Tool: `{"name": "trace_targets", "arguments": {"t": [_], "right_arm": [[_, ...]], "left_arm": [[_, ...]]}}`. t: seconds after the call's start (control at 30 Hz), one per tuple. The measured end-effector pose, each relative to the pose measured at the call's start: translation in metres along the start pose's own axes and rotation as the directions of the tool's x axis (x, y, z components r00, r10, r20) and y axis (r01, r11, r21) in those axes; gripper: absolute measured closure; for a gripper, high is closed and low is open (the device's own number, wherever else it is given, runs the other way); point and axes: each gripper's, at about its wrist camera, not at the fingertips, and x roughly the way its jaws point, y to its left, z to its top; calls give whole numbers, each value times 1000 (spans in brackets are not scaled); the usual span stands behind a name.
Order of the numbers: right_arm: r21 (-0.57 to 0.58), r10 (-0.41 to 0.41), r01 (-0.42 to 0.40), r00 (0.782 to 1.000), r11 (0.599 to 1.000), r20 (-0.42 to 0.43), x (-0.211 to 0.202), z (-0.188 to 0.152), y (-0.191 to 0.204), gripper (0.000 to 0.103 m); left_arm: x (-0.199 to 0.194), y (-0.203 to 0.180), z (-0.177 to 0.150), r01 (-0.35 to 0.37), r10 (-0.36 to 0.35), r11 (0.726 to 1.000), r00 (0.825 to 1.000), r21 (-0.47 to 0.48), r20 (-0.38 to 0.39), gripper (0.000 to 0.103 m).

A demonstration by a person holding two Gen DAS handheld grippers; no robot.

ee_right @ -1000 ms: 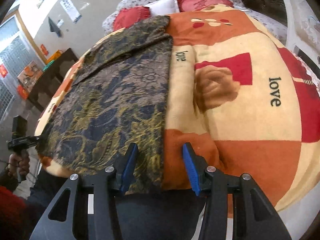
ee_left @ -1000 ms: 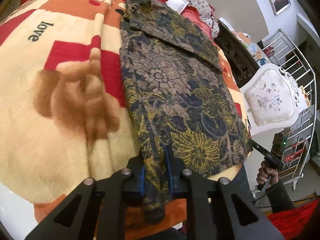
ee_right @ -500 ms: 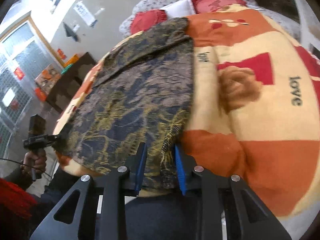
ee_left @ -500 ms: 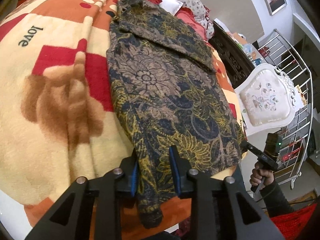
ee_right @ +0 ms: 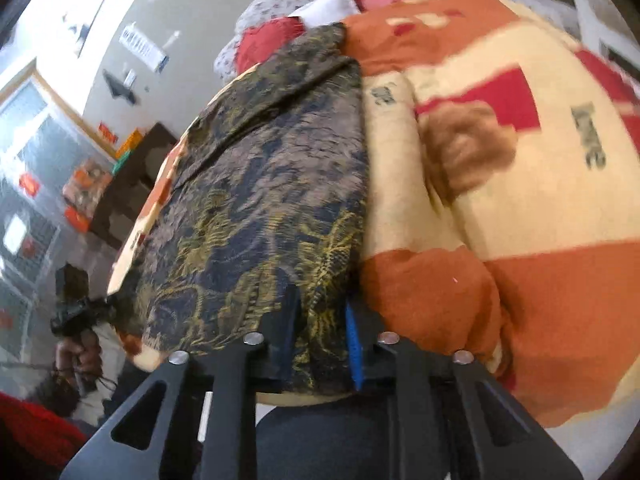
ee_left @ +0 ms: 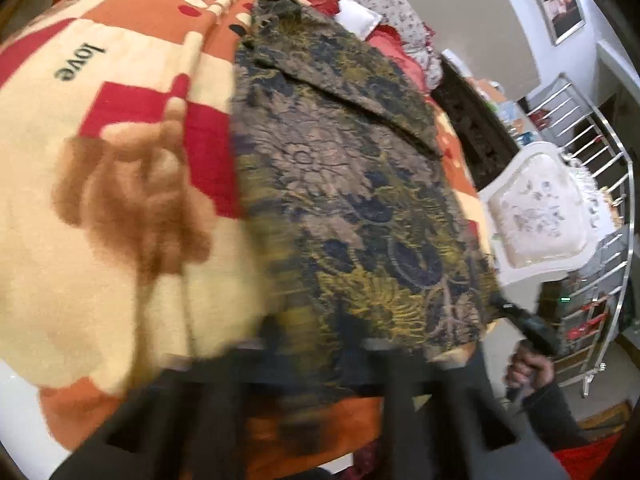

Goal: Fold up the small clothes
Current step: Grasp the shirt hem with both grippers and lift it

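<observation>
A dark blue, gold and brown flowered garment [ee_left: 352,200] [ee_right: 260,200] lies flat on a cream, red and orange blanket [ee_left: 120,240] [ee_right: 520,280]. The left wrist view is blurred. There my left gripper [ee_left: 320,340] is closing on the garment's near hem at its left corner, with cloth between the fingers. My right gripper [ee_right: 320,332] is closing its blue pads [ee_right: 354,340] on the near hem at the right corner, and the cloth bunches between them. Each gripper also shows in the other's view, hand-held at the hem: the right gripper [ee_left: 532,328] and the left gripper [ee_right: 80,312].
Red and flowered pillows [ee_left: 380,0] lie at the bed's far end. A white padded chair [ee_left: 536,216], a metal rack [ee_left: 592,160] and a dark wooden cabinet [ee_left: 472,120] stand beside the bed. The person's dark-clothed body [ee_right: 320,440] is against the near edge.
My right gripper shifted from the blanket beside the garment onto its corner and closed on it. My left gripper loosened a little, then closed on the hem again.
</observation>
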Motion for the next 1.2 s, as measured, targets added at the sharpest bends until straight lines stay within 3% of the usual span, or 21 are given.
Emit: {"name": "trace_targets", "arguments": {"t": [0.23,0.37,0.5,0.63,0.7,0.83,0.97,1.1,1.2], "right_arm": [[-49,42,-37,994,998,102,-54,13,20,97],[-143,61,-48,994,989,87,-83,10,44,97],[-227,79,-64,995,972,54,-114,0,62,97],[-289,91,-80,996,954,24,-147,-10,75,97],[-296,96,-83,995,952,30,-159,-11,79,97],[-274,88,-57,991,960,103,-159,9,71,97],[-246,11,39,980,969,197,-122,50,57,97],[-257,-89,166,954,952,288,-73,104,57,97],[-271,-160,264,922,926,354,-37,147,63,97]], "left_arm": [[-44,1,1,31,-32,999,994,4,100,101],[-87,-3,-4,96,-101,994,983,44,150,101],[-124,-5,-18,175,-182,983,972,59,148,101],[-158,-17,-33,276,-288,956,947,99,142,101],[-165,-29,-31,288,-304,950,942,121,142,100],[-154,-31,1,244,-265,961,946,131,184,100],[-116,-25,57,126,-144,989,951,79,275,100],[-77,-29,122,-6,-30,996,921,92,388,100],[-49,-26,173,-52,12,995,906,83,423,100]]}}
